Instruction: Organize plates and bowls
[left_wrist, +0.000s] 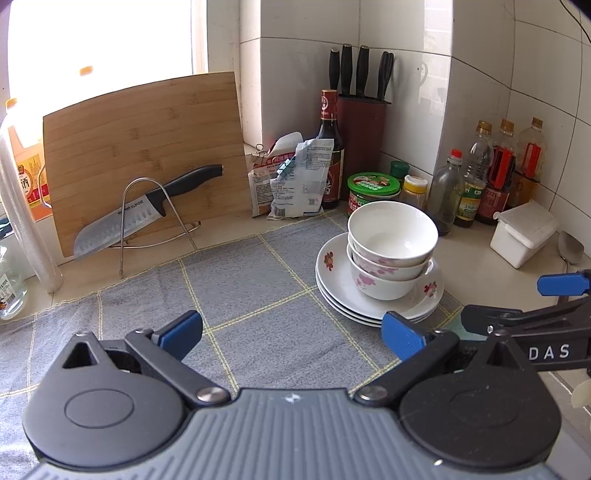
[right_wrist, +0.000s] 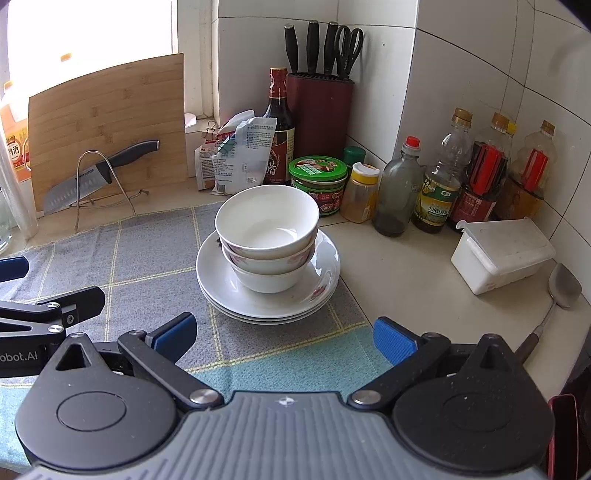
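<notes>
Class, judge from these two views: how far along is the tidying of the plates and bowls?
Looks done: three bowls sit nested on a stack of plates, on the grey cloth. In hand: nothing; the left hand-held gripper and right hand-held gripper are both open and empty, short of the stack. Left: possibly moving the stack; no loose dishes show.

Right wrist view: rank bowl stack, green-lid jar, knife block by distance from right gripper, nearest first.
From the right gripper, which is open:
1. Bowl stack, straight ahead on the plates, on the cloth.
2. Green-lid jar, just behind the bowls, slightly right, on bare counter.
3. Knife block, farthest, in the tiled corner against the wall.
</notes>
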